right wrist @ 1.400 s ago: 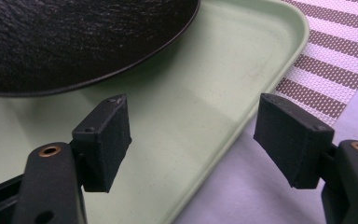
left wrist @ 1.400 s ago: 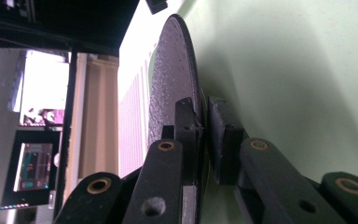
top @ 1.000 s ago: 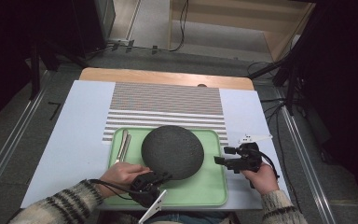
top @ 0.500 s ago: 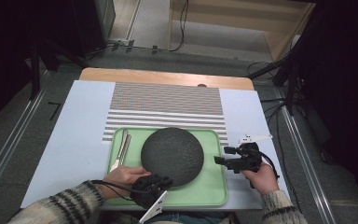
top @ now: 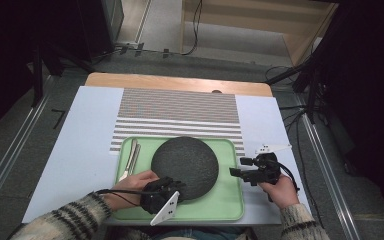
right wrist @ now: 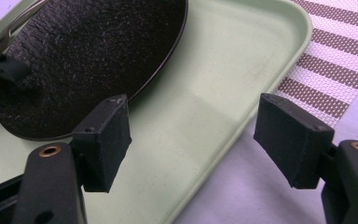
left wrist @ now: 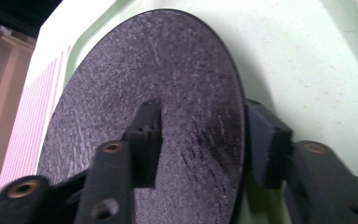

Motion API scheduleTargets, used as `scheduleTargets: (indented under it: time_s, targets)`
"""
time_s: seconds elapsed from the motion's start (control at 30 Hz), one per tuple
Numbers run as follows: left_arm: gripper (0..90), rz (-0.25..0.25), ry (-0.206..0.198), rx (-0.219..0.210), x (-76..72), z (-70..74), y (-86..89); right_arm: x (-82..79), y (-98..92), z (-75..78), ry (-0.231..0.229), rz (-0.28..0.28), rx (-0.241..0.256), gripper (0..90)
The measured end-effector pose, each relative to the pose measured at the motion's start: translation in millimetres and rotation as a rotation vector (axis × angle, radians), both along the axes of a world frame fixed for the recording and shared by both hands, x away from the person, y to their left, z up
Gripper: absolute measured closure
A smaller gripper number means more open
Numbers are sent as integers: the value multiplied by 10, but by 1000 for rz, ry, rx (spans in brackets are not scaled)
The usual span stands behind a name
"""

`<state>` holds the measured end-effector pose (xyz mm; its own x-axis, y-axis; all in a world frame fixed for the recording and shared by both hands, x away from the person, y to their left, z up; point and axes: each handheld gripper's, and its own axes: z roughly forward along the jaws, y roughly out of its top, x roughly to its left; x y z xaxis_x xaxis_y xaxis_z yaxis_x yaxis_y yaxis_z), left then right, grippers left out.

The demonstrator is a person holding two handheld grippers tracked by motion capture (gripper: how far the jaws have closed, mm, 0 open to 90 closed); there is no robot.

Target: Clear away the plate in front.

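A dark round plate (top: 185, 165) lies on a pale green tray (top: 230, 207). My left gripper (top: 172, 187) is at the plate's near-left rim. In the left gripper view one jaw rests on the plate (left wrist: 144, 84) and the other sits just outside its rim, over the tray (left wrist: 317, 70), so my left gripper (left wrist: 203, 135) is shut on the rim. My right gripper (top: 239, 167) hovers at the tray's right edge. In its own view my right gripper (right wrist: 193, 135) is open with nothing between its jaws. There the plate (right wrist: 84, 60) looks tilted off the tray (right wrist: 223, 84).
Metal cutlery (top: 132, 157) lies along the tray's left side. A striped placemat (top: 180, 115) lies behind the tray and shows again as the placemat (right wrist: 335, 56) past the tray's corner. The light blue table cover (top: 80, 150) spreads to both sides.
The left gripper has closed in on the plate's near rim. The plate now looks rounder and reaches closer to the person, as if its near edge rose. The right gripper has stayed put.
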<state>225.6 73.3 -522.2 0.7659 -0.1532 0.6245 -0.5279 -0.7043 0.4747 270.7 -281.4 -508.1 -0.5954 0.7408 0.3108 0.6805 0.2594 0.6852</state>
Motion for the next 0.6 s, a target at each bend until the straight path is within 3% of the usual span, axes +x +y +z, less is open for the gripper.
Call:
scheduleTargets:
  time_s: [0.03,0.13,0.2,0.33,0.53,0.6]
  targets:
    - [460,11,3,-3,4,4,-2,-1,0,0,1,0,0,251]
    - [362,50,71,-25,60,24,-7,-2,-5,2,1,-4,3,251]
    - [328,66,126,-30,97,37,-4,0,-10,3,0,-6,5,250]
    - [293,72,193,-50,138,77,15,-2,-4,4,2,-4,5,251]
    - [267,104,395,-85,262,158,39,-1,-3,3,3,-4,3,251]
    - [267,114,437,-95,292,178,44,-1,1,2,4,-2,2,250]
